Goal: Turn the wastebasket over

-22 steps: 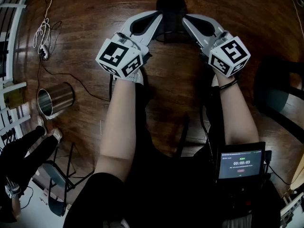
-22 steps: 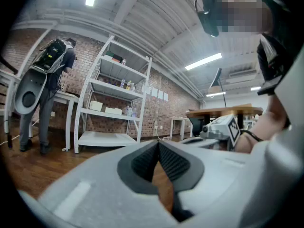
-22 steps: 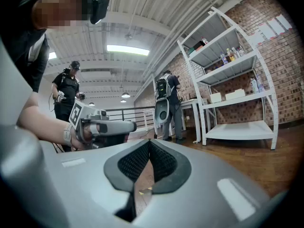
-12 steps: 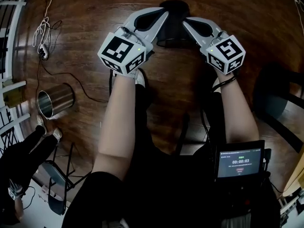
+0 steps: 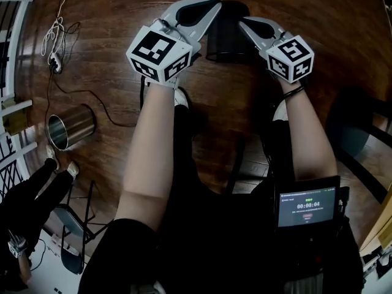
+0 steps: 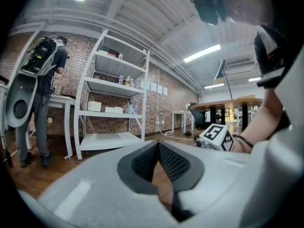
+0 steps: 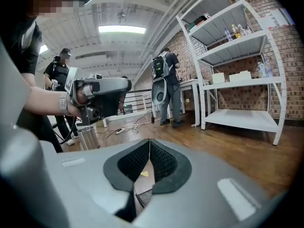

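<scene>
At the black wastebasket (image 5: 226, 38), my left gripper (image 5: 213, 6) and right gripper (image 5: 243, 23) have edged closer, tongs pressed together, empty: tipping next.

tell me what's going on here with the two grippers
A person holds a gripper in each hand above a wooden floor. The left gripper and right gripper sit on either side of a black wastebasket. Both have their jaws shut with nothing between them. Whether the grippers actually press against the basket's sides can't be told from here. A shiny metal bin stands off to the person's left, untouched.
</scene>
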A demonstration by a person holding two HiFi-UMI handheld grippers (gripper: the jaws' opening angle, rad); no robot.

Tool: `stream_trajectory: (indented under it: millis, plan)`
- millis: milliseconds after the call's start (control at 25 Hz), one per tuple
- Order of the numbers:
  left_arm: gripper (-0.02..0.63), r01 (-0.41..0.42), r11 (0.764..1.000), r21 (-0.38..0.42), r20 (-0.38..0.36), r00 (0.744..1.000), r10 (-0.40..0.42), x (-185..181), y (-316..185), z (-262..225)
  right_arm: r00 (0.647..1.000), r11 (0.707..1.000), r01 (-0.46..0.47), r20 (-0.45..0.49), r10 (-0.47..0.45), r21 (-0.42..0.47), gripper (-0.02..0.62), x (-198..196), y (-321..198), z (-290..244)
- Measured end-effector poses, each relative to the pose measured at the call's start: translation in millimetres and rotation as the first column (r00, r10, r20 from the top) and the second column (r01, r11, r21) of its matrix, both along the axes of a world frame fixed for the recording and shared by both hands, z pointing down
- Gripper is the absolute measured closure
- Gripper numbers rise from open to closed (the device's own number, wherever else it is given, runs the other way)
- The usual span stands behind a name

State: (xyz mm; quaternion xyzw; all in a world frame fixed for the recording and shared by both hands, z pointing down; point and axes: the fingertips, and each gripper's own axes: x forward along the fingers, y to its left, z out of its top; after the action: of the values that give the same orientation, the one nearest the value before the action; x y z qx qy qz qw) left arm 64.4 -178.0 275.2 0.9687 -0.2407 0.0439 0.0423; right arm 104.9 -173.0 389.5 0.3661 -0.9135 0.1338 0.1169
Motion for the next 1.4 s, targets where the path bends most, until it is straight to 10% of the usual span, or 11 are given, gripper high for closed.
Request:
stream_trajectory:
  millis: [280, 480, 640, 760, 840, 1120, 1400]
  plan:
    - [0.606, 0.033, 0.999, -0.001, -0.043, 0.999, -0.033, -7, -18, -5, 0.99, 0.991, -0.069, 0.111, 0.082, -0.117, 0.584, 4, -8, 35]
    - [0.606, 0.047, 0.999, 0.007, -0.077, 0.996, -0.047, -14, -17, -19, 0.92, 0.945, -0.156, 0.306, 0.245, -0.288, 0.584, 9, -7, 73]
    - [0.606, 0.065, 0.998, 0.017, -0.109, 0.992, -0.063, -21, -19, -33, 0.719, 0.883, -0.22, 0.544, 0.433, -0.414, 0.584, 17, -5, 99]
    - [0.605, 0.076, 0.997, 0.006, -0.153, 0.985, -0.074, -26, -23, -43, 0.415, 0.8, -0.254, 0.686, 0.598, -0.544, 0.586, 37, 2, 131]
    - [0.606, 0.081, 0.997, -0.001, -0.177, 0.981, -0.079, -30, -23, -46, 0.278, 0.763, -0.263, 0.711, 0.646, -0.59, 0.586, 45, 9, 149]
    - [0.606, 0.098, 0.995, -0.011, -0.221, 0.97, -0.098, -39, -27, -54, 0.137, 0.71, -0.285, 0.706, 0.695, -0.644, 0.576, 44, 28, 187]
    - [0.606, 0.09, 0.996, -0.021, -0.233, 0.968, -0.092, -36, -25, -54, 0.102, 0.655, -0.265, 0.654, 0.749, -0.708, 0.512, 25, 64, 230]
